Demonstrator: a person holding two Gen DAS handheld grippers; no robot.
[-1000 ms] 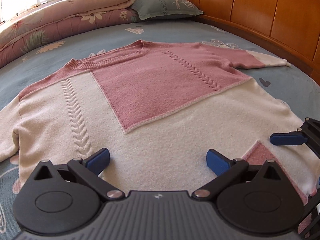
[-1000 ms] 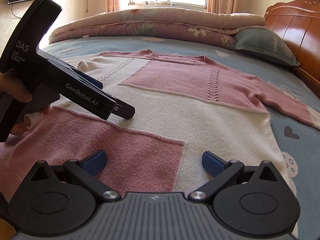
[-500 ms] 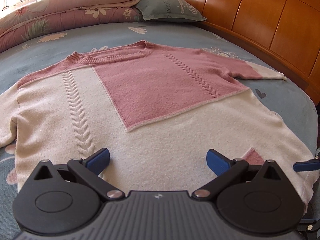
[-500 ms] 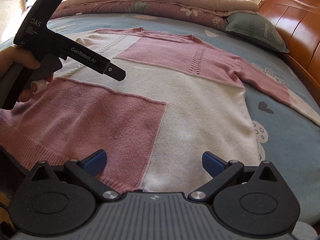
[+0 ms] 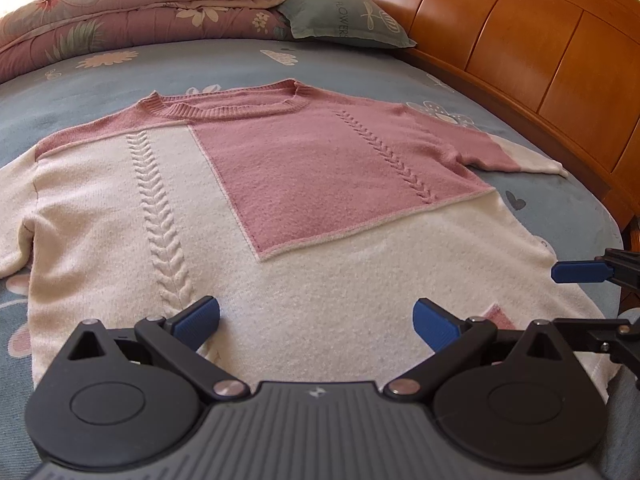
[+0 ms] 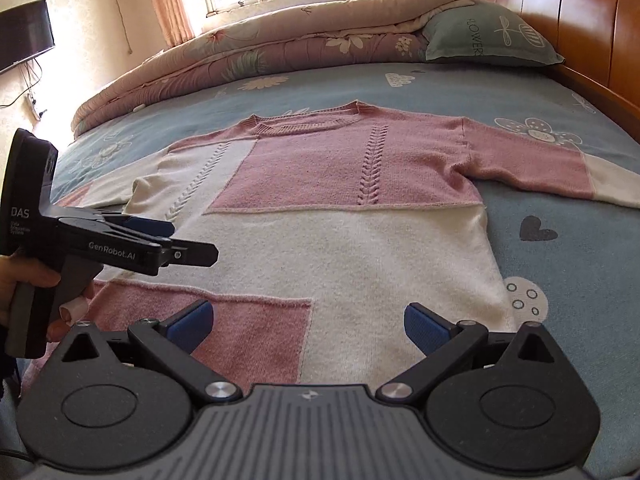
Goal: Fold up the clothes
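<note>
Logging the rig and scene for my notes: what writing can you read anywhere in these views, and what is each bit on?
"FLOWERS" on the grey-blue pillow.
"DAS" on the rear housing of the left gripper, seen from the right wrist view.
"GenRobot.AI" along that gripper's side bar.
Three small lines under "DAS": too small to read.
Sweater: no text.

Blue patterned bedsheet [image 6: 560, 280], folded quilt [image 6: 280, 48], pillow [image 6: 488, 40], wooden headboard [image 5: 520, 40], wall television [image 6: 24, 36]

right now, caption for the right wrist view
Open right gripper over the hem of a pink-and-cream sweater spread flat on a bed.
</note>
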